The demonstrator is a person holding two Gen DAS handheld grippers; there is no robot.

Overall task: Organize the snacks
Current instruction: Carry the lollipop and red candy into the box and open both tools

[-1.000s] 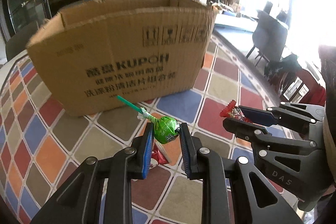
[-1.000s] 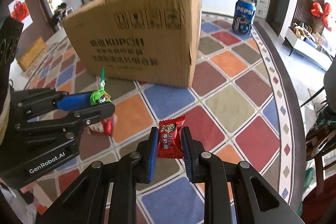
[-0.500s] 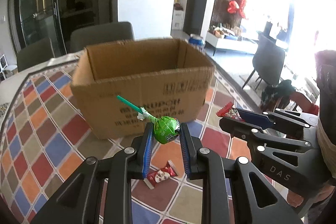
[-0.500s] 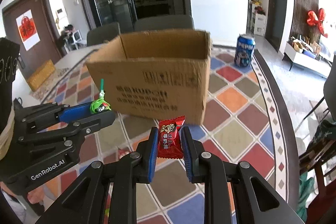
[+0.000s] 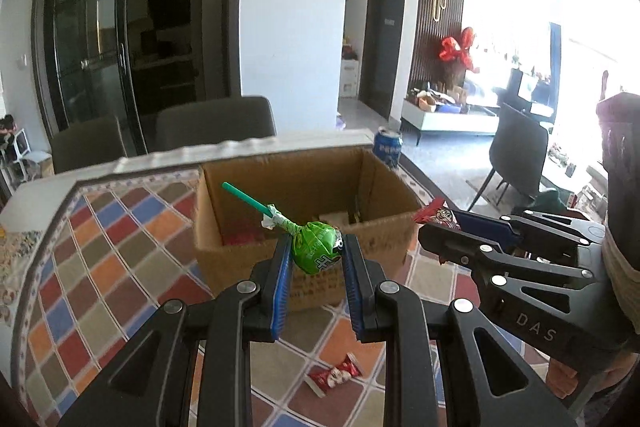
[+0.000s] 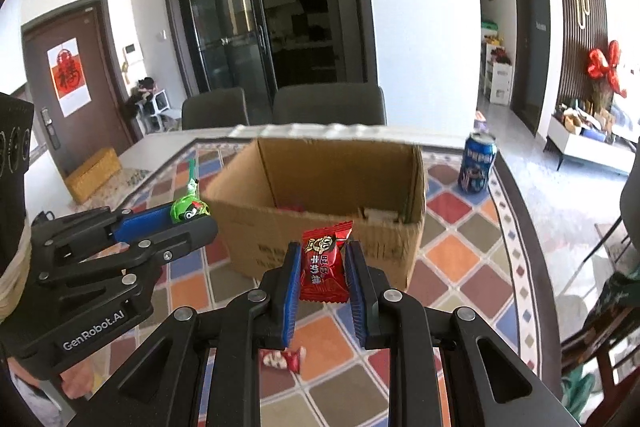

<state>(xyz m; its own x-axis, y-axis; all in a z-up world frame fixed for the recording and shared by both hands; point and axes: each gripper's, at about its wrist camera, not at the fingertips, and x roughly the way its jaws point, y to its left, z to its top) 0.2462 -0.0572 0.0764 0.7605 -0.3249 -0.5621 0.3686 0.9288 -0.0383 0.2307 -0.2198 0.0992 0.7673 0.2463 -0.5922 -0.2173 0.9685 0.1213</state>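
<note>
Left wrist view shows the left gripper [image 5: 316,257] clamped on a green-wrapped lollipop [image 5: 316,251] with a teal stick, held above the near wall of an open brown cardboard box [image 5: 304,183] on a colourful diamond-patterned tablecloth [image 5: 100,259]. Alongside, the right gripper [image 6: 323,269] pinches a red foil-wrapped candy [image 6: 323,263] short of the same box, while another red wrapped candy [image 5: 334,377] lies on the cloth below. Both snacks appear in mid-carry; the next move calls for reaching forward over the rim and parting the jaws above the box's interior.
</note>
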